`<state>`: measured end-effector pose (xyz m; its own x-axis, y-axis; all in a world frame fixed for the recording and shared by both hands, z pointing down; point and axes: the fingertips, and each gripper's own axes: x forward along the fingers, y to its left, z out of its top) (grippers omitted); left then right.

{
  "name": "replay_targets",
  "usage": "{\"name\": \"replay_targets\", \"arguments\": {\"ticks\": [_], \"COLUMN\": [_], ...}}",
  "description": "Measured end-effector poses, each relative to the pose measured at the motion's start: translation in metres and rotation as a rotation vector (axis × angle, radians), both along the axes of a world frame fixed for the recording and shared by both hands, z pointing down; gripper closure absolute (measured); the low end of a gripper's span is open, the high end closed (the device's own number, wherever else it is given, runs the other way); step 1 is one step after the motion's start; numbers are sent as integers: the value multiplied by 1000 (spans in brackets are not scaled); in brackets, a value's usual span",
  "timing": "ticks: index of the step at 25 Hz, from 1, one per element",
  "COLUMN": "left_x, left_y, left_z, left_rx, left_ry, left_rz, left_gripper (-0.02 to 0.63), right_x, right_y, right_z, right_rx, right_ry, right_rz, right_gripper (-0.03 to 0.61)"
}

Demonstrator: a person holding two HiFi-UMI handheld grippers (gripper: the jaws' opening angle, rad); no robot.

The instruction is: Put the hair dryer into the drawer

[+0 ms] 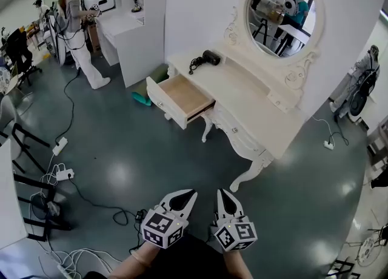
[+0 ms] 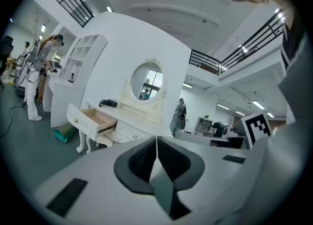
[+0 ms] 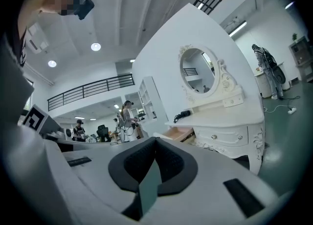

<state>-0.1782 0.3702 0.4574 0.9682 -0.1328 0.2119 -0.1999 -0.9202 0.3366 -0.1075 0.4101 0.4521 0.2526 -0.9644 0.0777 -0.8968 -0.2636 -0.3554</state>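
The black hair dryer [image 1: 210, 57] lies with its coiled cord at the far left end of the white dressing table [image 1: 254, 99]. Below it, the table's left drawer [image 1: 182, 97] stands pulled out, and its wooden inside is bare. Both grippers hover over the floor well short of the table. My left gripper [image 1: 189, 196] is shut with nothing in it, and so is my right gripper [image 1: 222, 194]. The left gripper view shows the hair dryer [image 2: 108, 103] and drawer [image 2: 98, 120] far beyond the jaws. In the right gripper view the hair dryer [image 3: 183, 115] sits above the drawer [image 3: 177, 133].
An oval mirror [image 1: 282, 11] tops the table. A teal object [image 1: 142, 97] lies on the floor beside the drawer. A person [image 1: 76, 17] stands at a white shelf unit [image 1: 130, 29] at the back left. Cables and a power strip [image 1: 59, 145] run along the floor at left.
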Motion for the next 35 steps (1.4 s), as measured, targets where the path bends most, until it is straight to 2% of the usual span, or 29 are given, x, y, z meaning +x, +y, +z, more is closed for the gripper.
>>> {"name": "replay_targets", "arguments": {"ticks": [10, 17, 35], "left_x": [19, 44, 141], "left_y": [-6, -32, -142], "left_z": [0, 2, -10], "left_rx": [-4, -10, -24], "left_ry": [3, 5, -8], "left_rz": [8, 8, 22], "left_gripper": [586, 586, 586], "right_x": [16, 40, 136], "right_y": [1, -19, -136], "right_z": [1, 2, -9], "right_rx": [19, 18, 29], "right_ry": [-18, -19, -46], "right_rz": [52, 62, 63], "right_gripper": [554, 554, 554]}}
